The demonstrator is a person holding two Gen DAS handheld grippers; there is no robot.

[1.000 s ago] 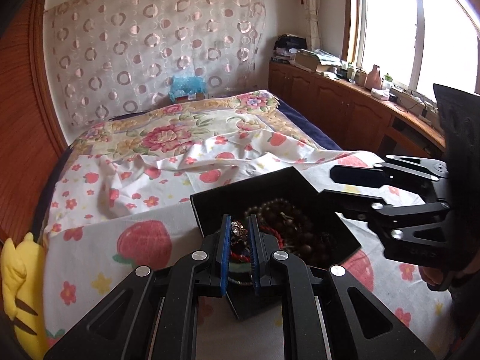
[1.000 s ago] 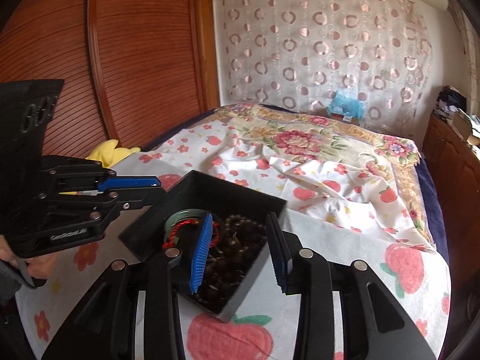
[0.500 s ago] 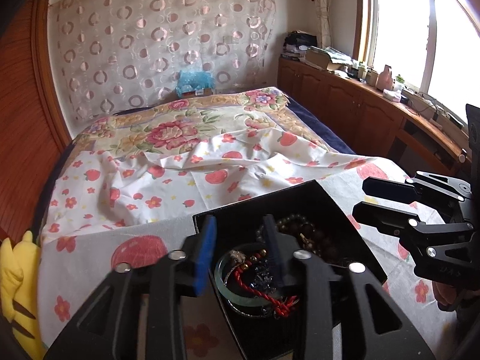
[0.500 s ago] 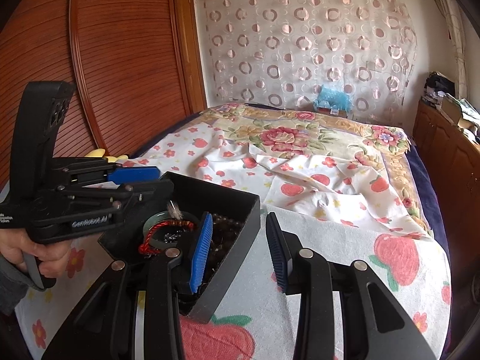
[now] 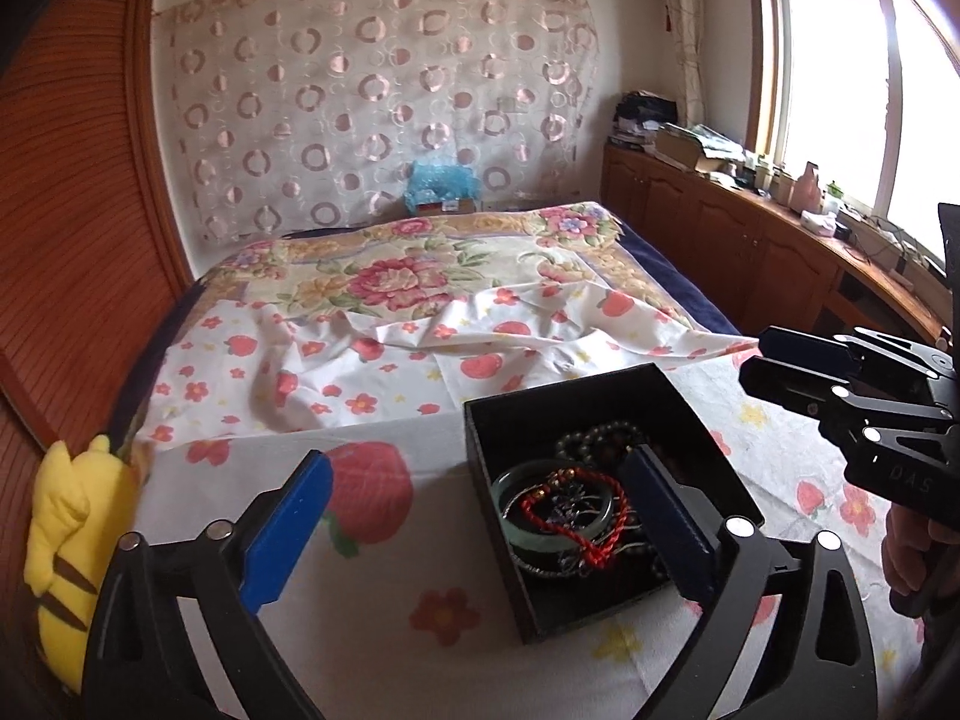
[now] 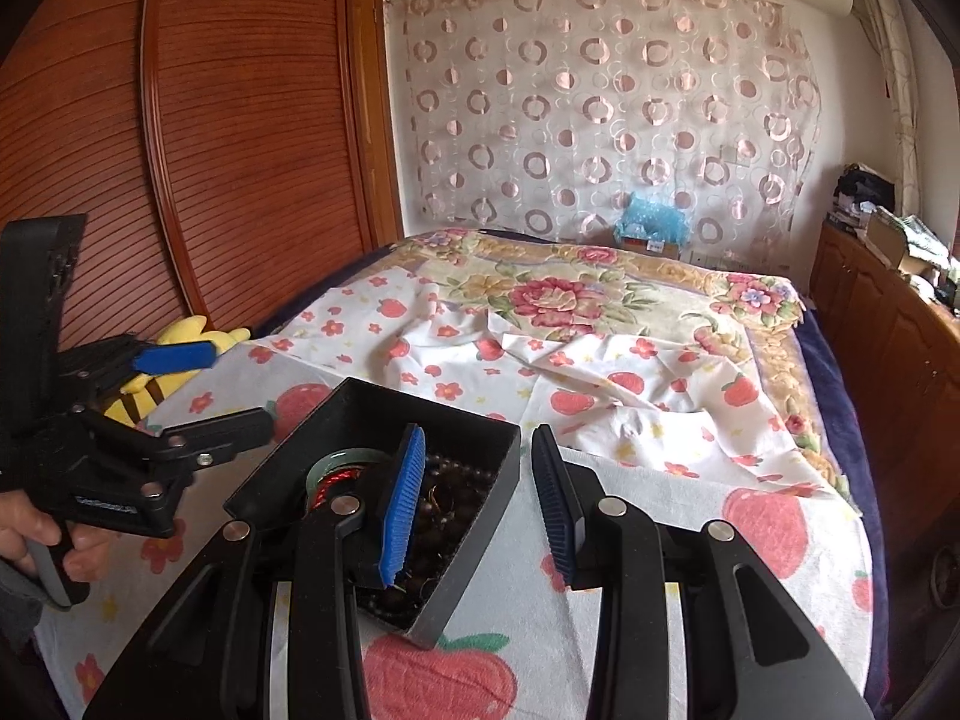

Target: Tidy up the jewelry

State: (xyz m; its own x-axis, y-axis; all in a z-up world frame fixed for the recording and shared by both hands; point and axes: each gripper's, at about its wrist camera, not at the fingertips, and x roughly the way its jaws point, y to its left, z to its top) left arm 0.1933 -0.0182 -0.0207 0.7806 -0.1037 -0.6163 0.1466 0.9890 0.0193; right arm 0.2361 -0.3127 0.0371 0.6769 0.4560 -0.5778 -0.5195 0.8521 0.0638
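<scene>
1. Black jewelry box, at 5 o'clock on the strawberry-print sheet; holds a green bangle, a red cord bracelet and dark bead strings.
2. Left gripper: fingers spread wide, empty.
3. Right gripper: fingers spread, straddling the box's 3 o'clock wall.

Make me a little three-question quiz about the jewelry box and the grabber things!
1. True or false: the left gripper is clamped on the red cord bracelet.
2. Where is the green bangle? A) on the sheet B) inside the black box C) in the right gripper
3. What yellow thing lies at the bed's edge?

Key: 1. False, its jaws are wide open. 2. B. 3. A plush toy.
</scene>
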